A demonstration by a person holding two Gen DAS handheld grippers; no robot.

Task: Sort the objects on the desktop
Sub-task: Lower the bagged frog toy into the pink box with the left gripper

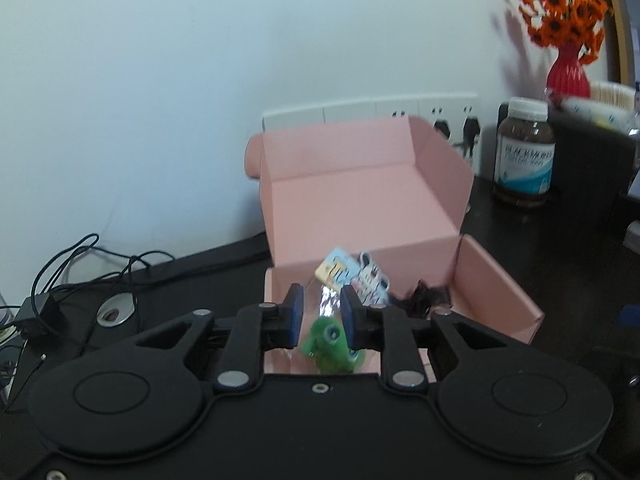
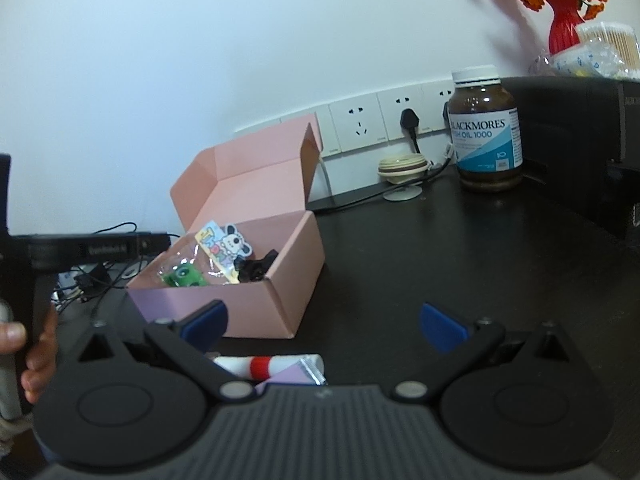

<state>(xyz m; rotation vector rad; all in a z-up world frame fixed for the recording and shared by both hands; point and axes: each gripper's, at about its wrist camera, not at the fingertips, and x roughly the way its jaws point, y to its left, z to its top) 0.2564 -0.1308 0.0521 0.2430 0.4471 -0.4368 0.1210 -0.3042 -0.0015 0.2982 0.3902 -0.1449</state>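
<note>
Right tongs (image 2: 323,322) face "BLACKMORES FISH OIL 1000" bottle (image 2: 485,130).

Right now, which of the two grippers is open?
The right gripper: its blue pads stand wide apart over the dark desk. The left gripper is at its tightest, above the pink box.

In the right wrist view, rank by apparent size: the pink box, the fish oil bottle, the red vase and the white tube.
1. pink box
2. fish oil bottle
3. white tube and red vase look alike; both partly hidden, and the tube sits much nearer the camera, so unranked.
</note>
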